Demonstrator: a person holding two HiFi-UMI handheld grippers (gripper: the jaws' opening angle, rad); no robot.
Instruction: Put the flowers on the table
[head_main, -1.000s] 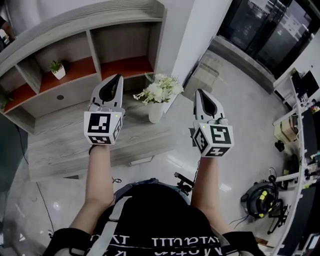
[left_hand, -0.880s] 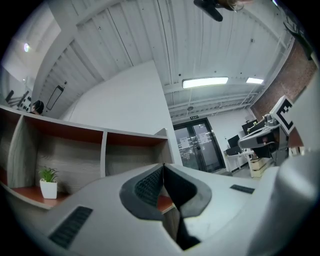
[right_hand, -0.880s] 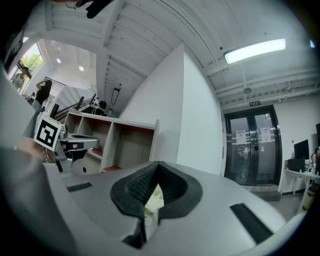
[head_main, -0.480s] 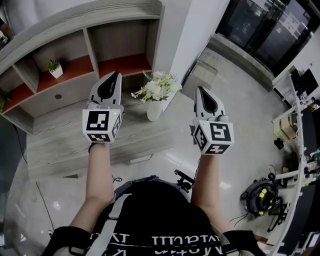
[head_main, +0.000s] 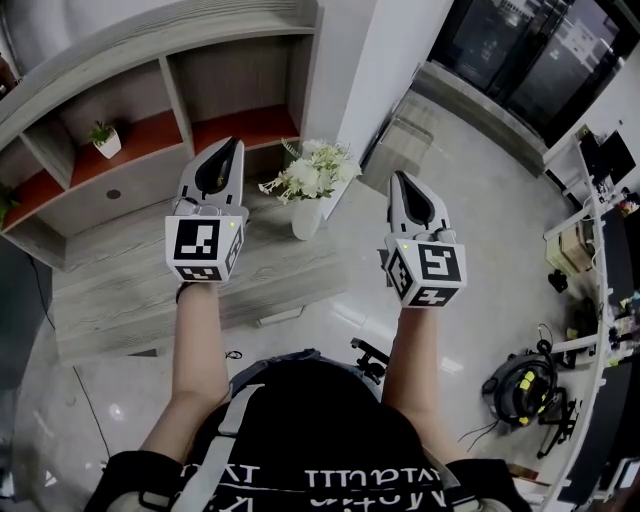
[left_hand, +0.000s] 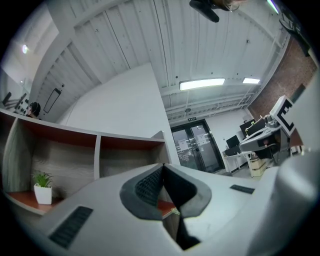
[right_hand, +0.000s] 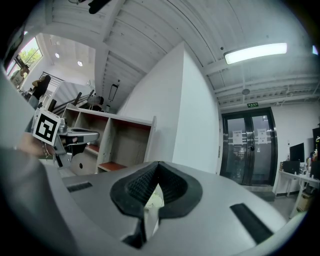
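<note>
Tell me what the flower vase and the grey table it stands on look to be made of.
Vase: plain white with a smooth, fairly matte surface, probably ceramic, though plastic cannot be ruled out at this size. Table: pale grey board with long streaked grain lines and a matte finish, likely wood-look laminate or veneer rather than bare timber.

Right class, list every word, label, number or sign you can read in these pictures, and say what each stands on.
None can be read for certain.
Shirt print: upside down, cut off, unreadable.
Green sign above the glass doors: too small.
Paper notices on those doors: too small.
Left marker cube and right marker cube: square patterns, no letters.
</note>
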